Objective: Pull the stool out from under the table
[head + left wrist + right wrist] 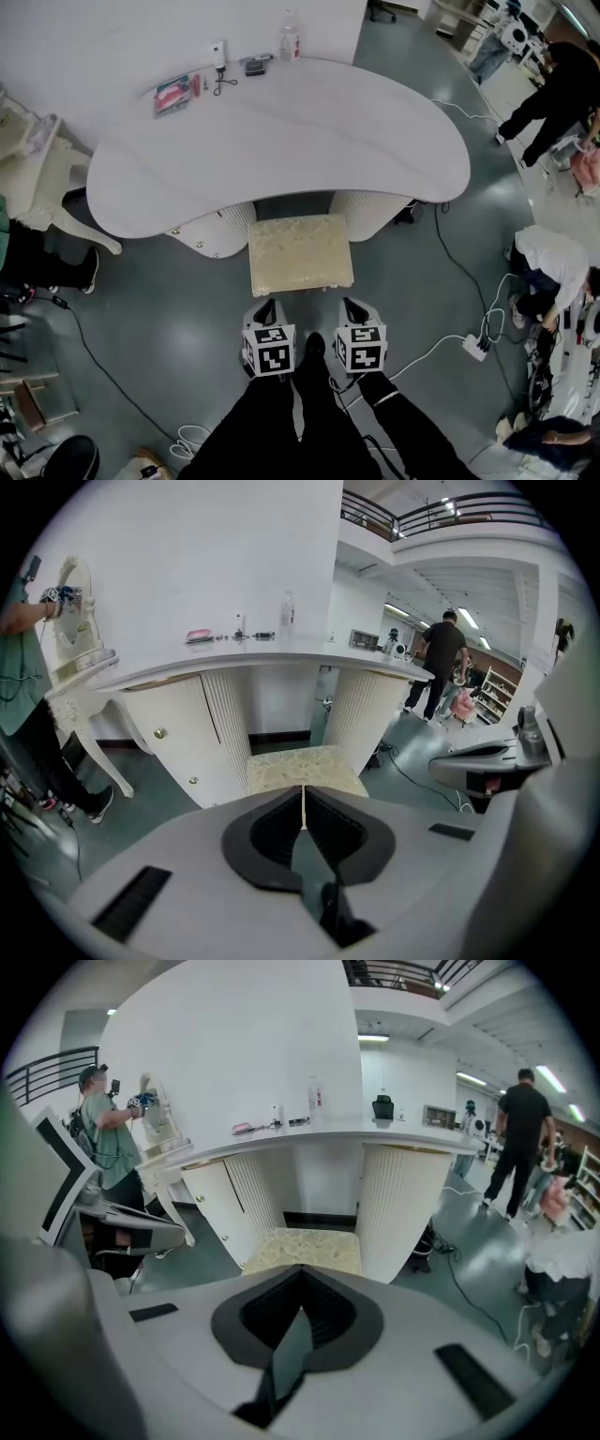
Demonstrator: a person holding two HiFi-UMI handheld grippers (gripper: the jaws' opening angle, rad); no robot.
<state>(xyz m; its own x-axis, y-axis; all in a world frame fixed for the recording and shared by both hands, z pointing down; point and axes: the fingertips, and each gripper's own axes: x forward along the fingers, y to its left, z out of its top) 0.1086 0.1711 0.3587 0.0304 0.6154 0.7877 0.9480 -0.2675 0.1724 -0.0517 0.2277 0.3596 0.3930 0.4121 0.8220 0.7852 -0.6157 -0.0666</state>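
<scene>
Gripping: left gripper point(267, 311) and right gripper point(353, 309) both clamped shut, empty
Stool point(300, 253): half tucked under table point(281, 141)
Feel: probably light-ish, soft cushion, stiff frame
Grab: frame at front edge, I'd say

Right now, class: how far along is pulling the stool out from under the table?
Done: most of the stool shows past the table edge. In hand: nothing; left tongs and right tongs are shut, empty, short of it. Left: perhaps its back edge.
</scene>
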